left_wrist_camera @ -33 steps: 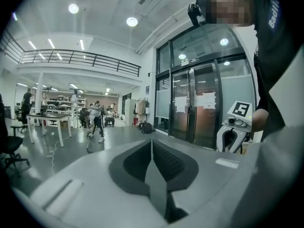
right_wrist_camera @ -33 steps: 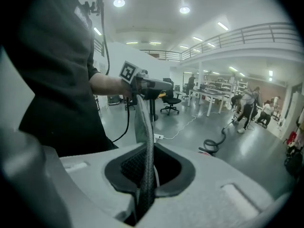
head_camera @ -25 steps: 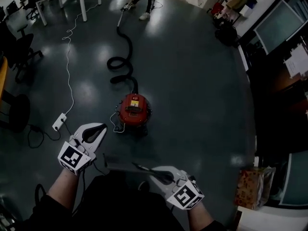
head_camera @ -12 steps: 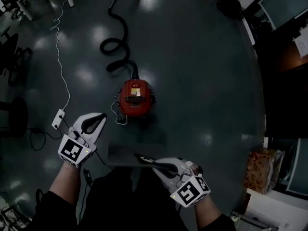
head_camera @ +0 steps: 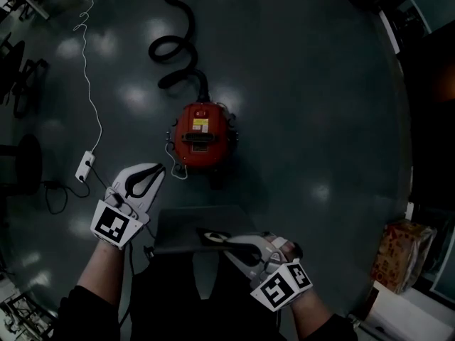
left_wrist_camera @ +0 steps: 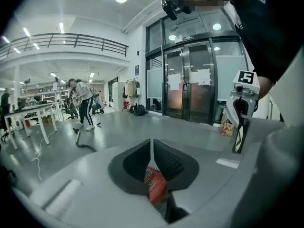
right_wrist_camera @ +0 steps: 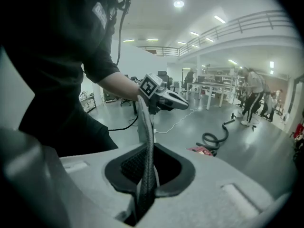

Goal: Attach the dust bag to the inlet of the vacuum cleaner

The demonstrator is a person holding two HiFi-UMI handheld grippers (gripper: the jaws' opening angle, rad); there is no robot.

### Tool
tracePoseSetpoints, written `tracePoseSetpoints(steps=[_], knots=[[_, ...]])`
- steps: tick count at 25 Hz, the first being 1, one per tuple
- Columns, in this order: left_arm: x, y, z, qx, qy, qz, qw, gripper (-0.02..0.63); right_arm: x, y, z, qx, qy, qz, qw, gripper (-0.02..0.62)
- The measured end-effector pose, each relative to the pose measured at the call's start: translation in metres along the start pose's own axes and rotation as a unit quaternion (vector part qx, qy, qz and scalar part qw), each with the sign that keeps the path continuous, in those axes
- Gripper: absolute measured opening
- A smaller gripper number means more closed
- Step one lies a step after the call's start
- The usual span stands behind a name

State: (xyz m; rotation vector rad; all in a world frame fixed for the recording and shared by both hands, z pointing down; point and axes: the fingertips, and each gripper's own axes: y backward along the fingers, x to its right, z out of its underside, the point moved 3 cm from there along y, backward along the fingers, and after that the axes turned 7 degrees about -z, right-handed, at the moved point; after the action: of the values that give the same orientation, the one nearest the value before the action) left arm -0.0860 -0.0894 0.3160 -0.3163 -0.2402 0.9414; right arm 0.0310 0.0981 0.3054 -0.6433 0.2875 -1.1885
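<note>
Slippage is risked: the flat dark-grey dust bag (head_camera: 195, 227) is clamped at one edge only by the right gripper (head_camera: 210, 236), short of the round red vacuum cleaner (head_camera: 202, 133). The left gripper (head_camera: 153, 172) is closed on nothing, so sagging could spoil alignment.

White power strip (head_camera: 85, 166) with cord (head_camera: 93, 112), patterned bag (head_camera: 402, 253), glass doors (left_wrist_camera: 190, 82)

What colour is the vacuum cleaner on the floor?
The vacuum cleaner is red. The head view shows it best.
</note>
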Motion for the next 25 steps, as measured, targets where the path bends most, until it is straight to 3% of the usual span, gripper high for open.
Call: tracePoseSetpoints(steps=[10, 25], knots=[[-0.005, -0.06, 0.071, 0.001, -0.005, -0.002, 1.0, 0.059, 0.028, -0.05, 0.074, -0.003, -0.001, -0.008, 1.0, 0.025], [-0.019, -0.123, 0.15, 0.046, -0.046, 0.002, 0.9979, 0.094, 0.057, -0.128, 0.163, 0.008, 0.003, -0.037, 0.999, 0.025]])
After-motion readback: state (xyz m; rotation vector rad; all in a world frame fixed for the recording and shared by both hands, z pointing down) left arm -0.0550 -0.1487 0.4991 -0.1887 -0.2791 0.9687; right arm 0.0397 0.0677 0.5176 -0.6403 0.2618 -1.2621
